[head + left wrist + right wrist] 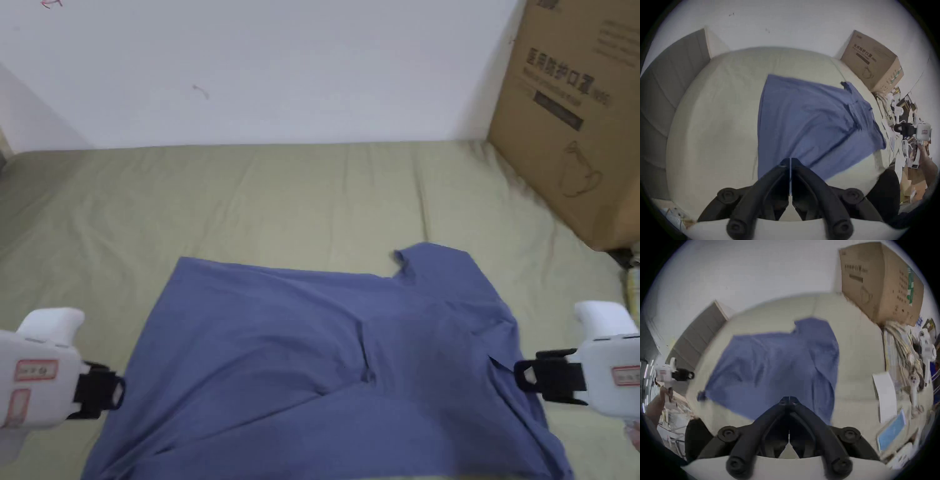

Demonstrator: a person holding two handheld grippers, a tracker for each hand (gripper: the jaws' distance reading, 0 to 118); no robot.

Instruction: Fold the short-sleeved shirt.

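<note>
Olive bed sheet (281, 187) w/ rumpled blue shirt (325, 350): left hand-held gripper (117, 392) & right hand-held gripper (520, 375) both closed, empty; you should open wide, pinch edges, flatten first.

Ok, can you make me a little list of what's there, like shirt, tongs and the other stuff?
shirt: blue shirt, spread out but wrinkled, not yet folded
surface: green sheet under the shirt
left tongs: shut, empty, beside the shirt's left edge
right tongs: shut, empty, at the shirt's right edge
box: cardboard box at the far right, by the white wall
</note>
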